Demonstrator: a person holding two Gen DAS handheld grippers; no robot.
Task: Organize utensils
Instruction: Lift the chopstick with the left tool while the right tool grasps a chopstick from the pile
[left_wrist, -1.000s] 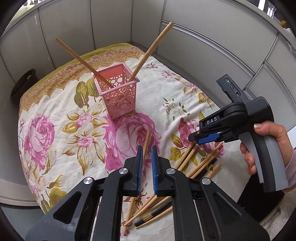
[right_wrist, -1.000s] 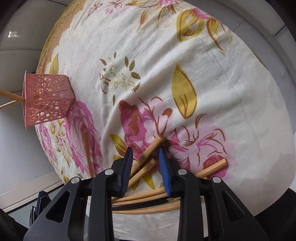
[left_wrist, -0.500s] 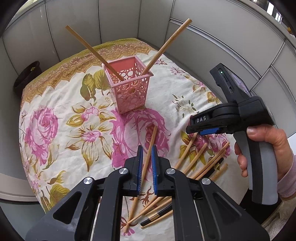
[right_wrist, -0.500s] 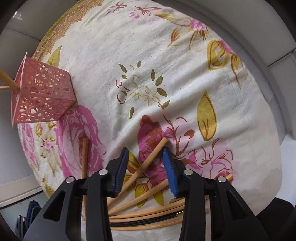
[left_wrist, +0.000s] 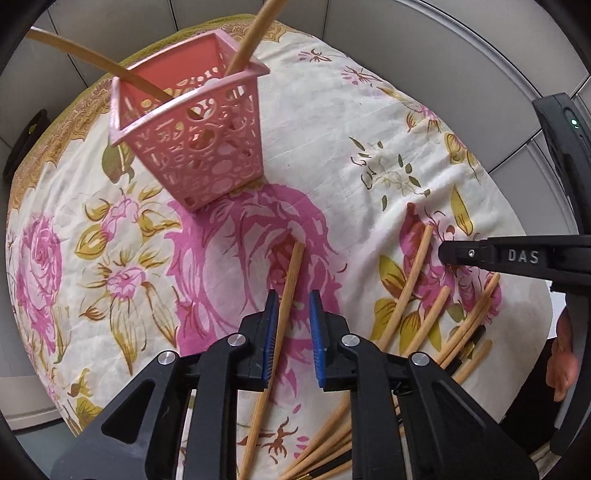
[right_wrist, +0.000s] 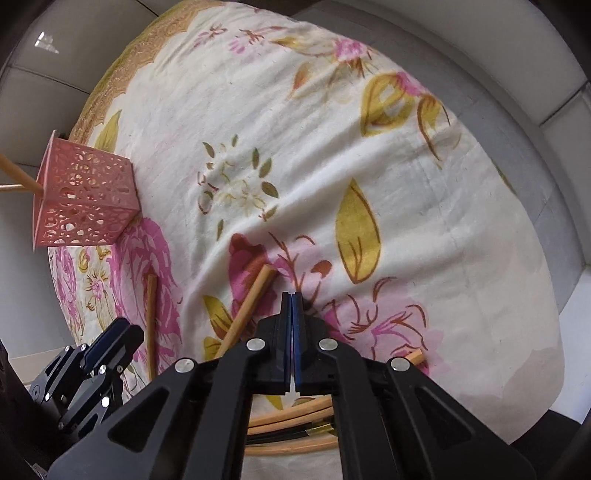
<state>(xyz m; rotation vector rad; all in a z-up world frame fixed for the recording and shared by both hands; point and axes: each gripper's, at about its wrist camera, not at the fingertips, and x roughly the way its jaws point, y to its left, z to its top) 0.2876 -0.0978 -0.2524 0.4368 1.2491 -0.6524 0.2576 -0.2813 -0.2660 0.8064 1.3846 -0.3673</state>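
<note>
A pink lattice holder (left_wrist: 192, 136) stands on the floral cloth with two wooden chopsticks (left_wrist: 251, 40) leaning out of it; it also shows in the right wrist view (right_wrist: 81, 199). My left gripper (left_wrist: 291, 332) is open, its blue pads either side of a single wooden chopstick (left_wrist: 284, 306) lying on the cloth. My right gripper (right_wrist: 291, 332) is shut with nothing between its pads, just right of another chopstick (right_wrist: 251, 302). It shows from the side in the left wrist view (left_wrist: 517, 258), above a pile of several chopsticks (left_wrist: 436, 321).
The floral cloth (right_wrist: 332, 129) covers a table set in a corner of grey partition walls (left_wrist: 424, 48). A dark chopstick (right_wrist: 280, 435) lies among the wooden ones near the front edge. A dark object (left_wrist: 26, 144) sits at the far left.
My left gripper has moved forward and lower toward the holder and opened wider around the single chopstick. My right gripper has shut without taking hold of anything.
</note>
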